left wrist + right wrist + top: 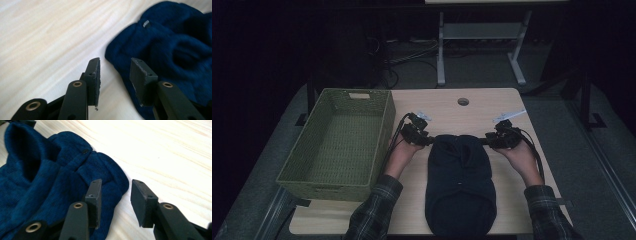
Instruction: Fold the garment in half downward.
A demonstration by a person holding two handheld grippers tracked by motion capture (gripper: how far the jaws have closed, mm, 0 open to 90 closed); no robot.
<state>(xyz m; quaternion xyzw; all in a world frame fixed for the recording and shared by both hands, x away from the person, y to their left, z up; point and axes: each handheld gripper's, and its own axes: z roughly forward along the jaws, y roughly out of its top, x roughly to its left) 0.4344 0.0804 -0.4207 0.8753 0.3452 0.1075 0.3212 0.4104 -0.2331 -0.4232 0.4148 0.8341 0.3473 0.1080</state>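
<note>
Green woven basket (337, 145) is sitting far left. Left gripper (424, 140), jaws apart and gripping nothing, is hovering at the navy knit garment (460, 182) lying mid-table; right gripper (492, 141) likewise. Tiny tag (146, 23), no readable writing.

The knitted garment (460, 185) on the desk (492, 107) is deep navy blue, almost black from above, with a fine ribbed weave and one small dark button (85, 151). The desk is pale wood with soft, streaky grain lines. The woven basket (384, 125) is olive green, its walls a regular lattice pattern. Both grippers, left (113, 75) and right (115, 195), are matte black with brass-coloured rivets. The person's sleeves (374, 210) are dark green-and-grey plaid.
</note>
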